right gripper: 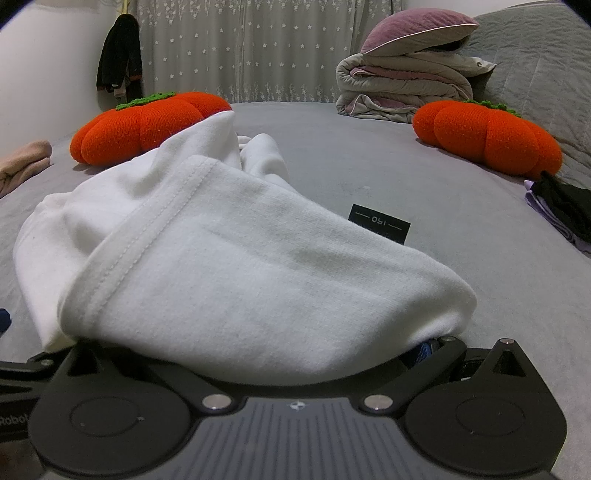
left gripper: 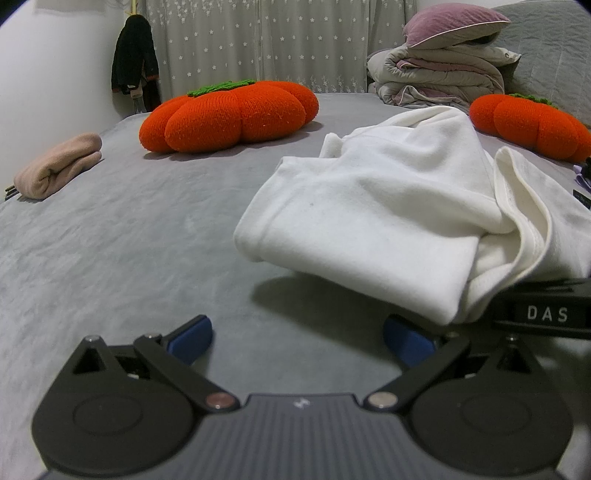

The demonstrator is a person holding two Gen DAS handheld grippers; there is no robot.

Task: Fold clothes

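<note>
Grey bed sheet (left gripper: 129,236) covers the whole work surface, with a star-patterned curtain (left gripper: 258,40) and a white wall behind it. White garment (left gripper: 369,206), loosely bundled and partly folded, lies on the sheet right of centre in the left wrist view; in the right wrist view it fills the foreground, its stitched hem running diagonally across the near fold.

Left gripper (left gripper: 297,341) is spread wide, blue pads visible on both fingers, nothing between them; it hovers over bare sheet just beside the garment's near left corner. The right-hand pad sits close under the cloth edge; contact cannot be confirmed.

Right gripper (right gripper: 295,347) has its linkage arms splayed wide. The garment drapes over its fingers, hiding all but a sliver of one blue pad, so whether any cloth is pinched cannot be told.

Other items noted: two orange pumpkin-shaped cushions (left gripper: 229,114) (right gripper: 487,133) toward the far side; a rolled pink cloth (left gripper: 59,166) at the left edge; a stack of folded quilts (right gripper: 406,88) topped by a mauve pillow (right gripper: 417,29); a dark garment (left gripper: 135,55) hanging at the wall; a black label (right gripper: 380,223) on the sheet beyond the white garment; dark and lilac clothing (right gripper: 565,210) at the right edge.
</note>
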